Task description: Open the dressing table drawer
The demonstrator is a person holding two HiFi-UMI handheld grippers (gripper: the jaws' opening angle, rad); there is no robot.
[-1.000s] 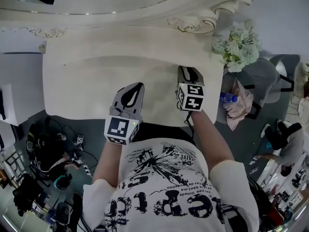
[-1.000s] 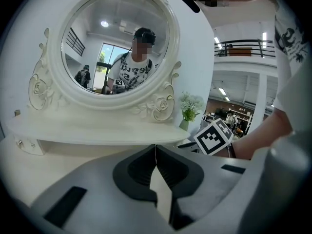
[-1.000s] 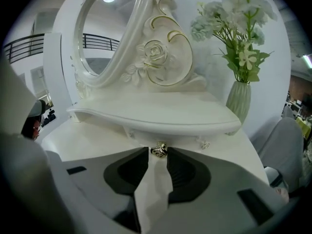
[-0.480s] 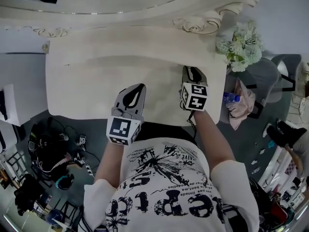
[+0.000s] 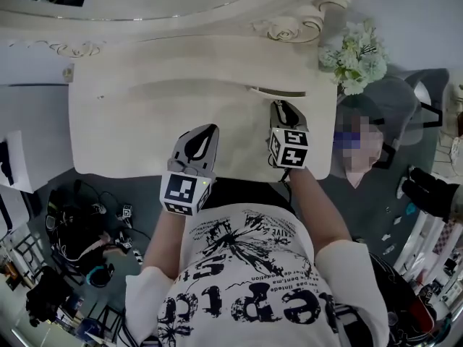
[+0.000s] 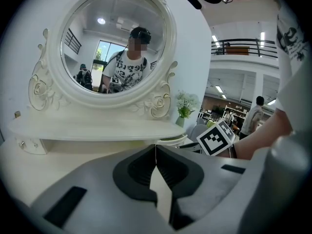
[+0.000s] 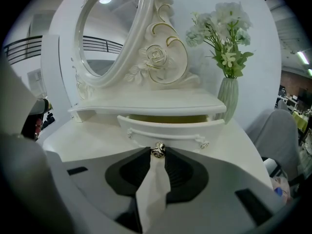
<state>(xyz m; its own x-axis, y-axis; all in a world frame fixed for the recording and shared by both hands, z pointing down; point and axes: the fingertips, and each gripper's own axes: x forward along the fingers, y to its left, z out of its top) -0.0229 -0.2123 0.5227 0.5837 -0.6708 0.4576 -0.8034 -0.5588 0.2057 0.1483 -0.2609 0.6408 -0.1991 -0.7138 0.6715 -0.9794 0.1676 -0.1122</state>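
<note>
My right gripper (image 7: 157, 156) is closed on the small metal drawer knob (image 7: 158, 149), which sits at the very tips of the pads. My left gripper (image 6: 156, 152) is closed on nothing and hangs above the counter (image 5: 130, 129), in front of the mirror (image 7: 105, 28). Step in hand, as I judge it: draw the drawer (image 7: 170, 129) further out. Procedure: pull straight back along the drawer's own line of travel, away from the mirror, and hold the wrist steady so the knob does not lever out of the pads. Apply the pull evenly, because a tip grip on a rounded knob may slip under a jerk. Avoid side load, which could rack the drawer in its opening. The drawer sits under the shelf (image 7: 146, 107) that carries the mirror, below the carved rose scroll at the mirror's foot. It already stands a little way out, with a yellowish strip of its inside showing above the front. The front is cream-white and curved, with a raised moulding that ends in a small rosette at each side and the knob at centre. Its contents cannot be seen.
</note>
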